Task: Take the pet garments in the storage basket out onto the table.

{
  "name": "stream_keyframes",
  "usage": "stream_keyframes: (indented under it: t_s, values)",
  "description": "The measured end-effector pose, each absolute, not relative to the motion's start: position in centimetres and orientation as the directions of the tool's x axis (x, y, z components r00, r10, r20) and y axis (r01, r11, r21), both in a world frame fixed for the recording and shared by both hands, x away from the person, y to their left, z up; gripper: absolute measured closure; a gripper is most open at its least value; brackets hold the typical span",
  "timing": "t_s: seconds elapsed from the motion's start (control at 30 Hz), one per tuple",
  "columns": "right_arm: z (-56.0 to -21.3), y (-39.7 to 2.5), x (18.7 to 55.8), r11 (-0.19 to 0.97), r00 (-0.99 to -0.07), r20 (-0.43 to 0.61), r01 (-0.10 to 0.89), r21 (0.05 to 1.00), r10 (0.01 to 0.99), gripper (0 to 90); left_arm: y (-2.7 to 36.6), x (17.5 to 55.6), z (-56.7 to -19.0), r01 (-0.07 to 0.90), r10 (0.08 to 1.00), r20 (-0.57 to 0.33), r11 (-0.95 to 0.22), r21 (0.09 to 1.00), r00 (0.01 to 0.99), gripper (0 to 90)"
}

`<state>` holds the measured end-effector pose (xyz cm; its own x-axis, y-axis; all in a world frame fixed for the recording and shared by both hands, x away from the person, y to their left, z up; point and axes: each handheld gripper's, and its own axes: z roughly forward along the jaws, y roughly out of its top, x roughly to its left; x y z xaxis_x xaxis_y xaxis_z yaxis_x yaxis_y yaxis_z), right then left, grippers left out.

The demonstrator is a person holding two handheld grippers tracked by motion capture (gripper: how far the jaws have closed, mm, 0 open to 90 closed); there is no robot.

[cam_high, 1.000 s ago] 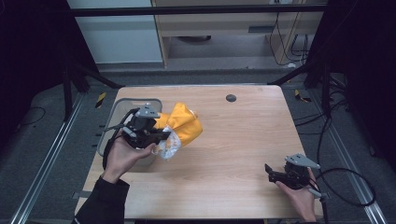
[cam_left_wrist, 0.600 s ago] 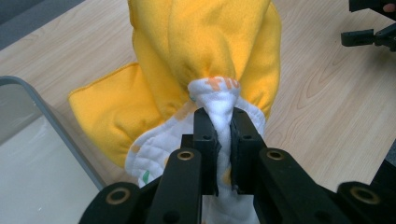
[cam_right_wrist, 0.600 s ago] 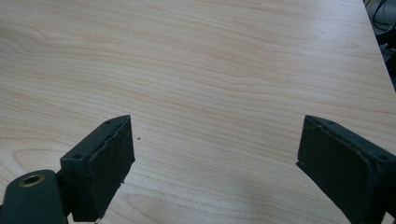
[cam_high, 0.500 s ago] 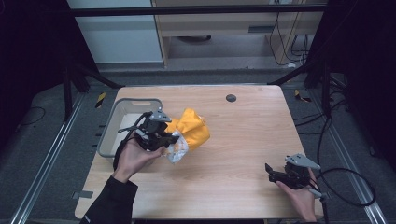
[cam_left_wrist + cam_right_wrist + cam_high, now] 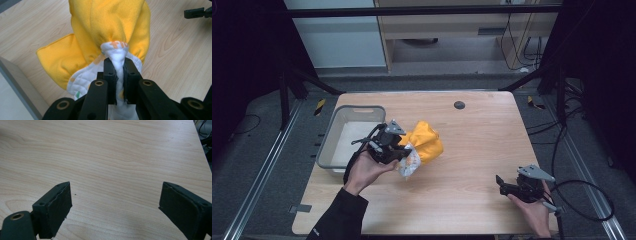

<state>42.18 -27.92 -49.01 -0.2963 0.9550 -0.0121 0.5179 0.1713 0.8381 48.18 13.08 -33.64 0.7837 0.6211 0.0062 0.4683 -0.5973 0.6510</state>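
Your left hand-held gripper (image 5: 119,72) clamped on white edge of yellow cloth (image 5: 426,141), cloth just beside grey bin (image 5: 332,132) on tabletop (image 5: 482,145), your right hand-held gripper (image 5: 115,207) jaws apart over bare wood

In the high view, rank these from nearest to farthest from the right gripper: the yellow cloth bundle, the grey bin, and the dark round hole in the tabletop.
Measured from the right gripper at the table's near right corner:
1. Yellow cloth bundle, mid-table, pinched by the left gripper.
2. Dark round hole, toward the far edge; only slightly farther than the bundle.
3. Grey bin, at the left edge, clearly farthest.
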Motion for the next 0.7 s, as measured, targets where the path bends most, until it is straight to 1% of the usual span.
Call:
stream_keyframes:
  t_s: [0.7]
  values:
    - [-49.1, -27.9, 42.2, 0.181, -0.301, -0.021, 0.515, 0.838, 0.954, 10.9, 11.2, 48.8, -36.2, 0.468, 0.601, -0.007, -0.615, 0.635, 0.799, 83.3]
